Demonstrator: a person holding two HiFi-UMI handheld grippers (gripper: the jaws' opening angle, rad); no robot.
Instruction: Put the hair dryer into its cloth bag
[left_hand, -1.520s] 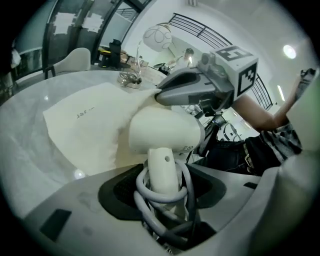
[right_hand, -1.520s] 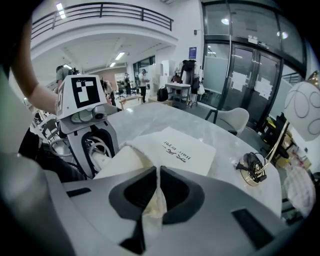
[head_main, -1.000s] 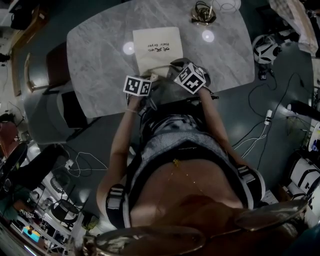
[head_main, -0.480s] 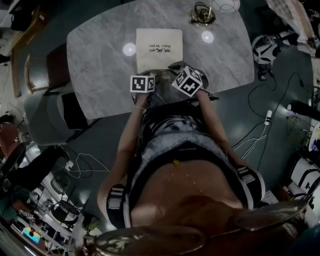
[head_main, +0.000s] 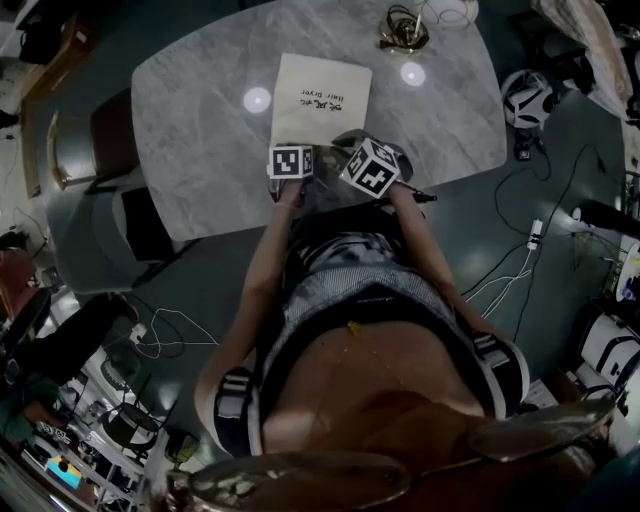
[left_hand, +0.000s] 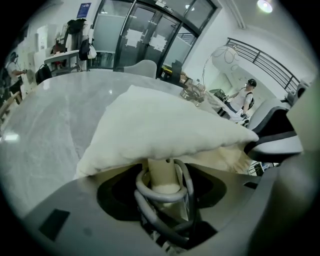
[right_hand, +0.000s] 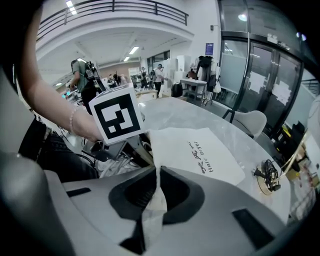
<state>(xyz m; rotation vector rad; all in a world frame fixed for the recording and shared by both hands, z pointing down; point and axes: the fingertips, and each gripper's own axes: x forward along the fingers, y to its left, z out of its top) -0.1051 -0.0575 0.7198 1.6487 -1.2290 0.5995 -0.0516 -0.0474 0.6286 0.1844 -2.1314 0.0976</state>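
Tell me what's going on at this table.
A person stands at a marble table with a gripper in each hand. The right gripper is shut on the edge of a white cloth bag, apparently lifting it at the mouth. The left gripper holds the hair dryer by its handle, with the cord wound round it. The rest of the dryer is hidden under the bag's cloth. The handle still sticks out, so it is not fully in.
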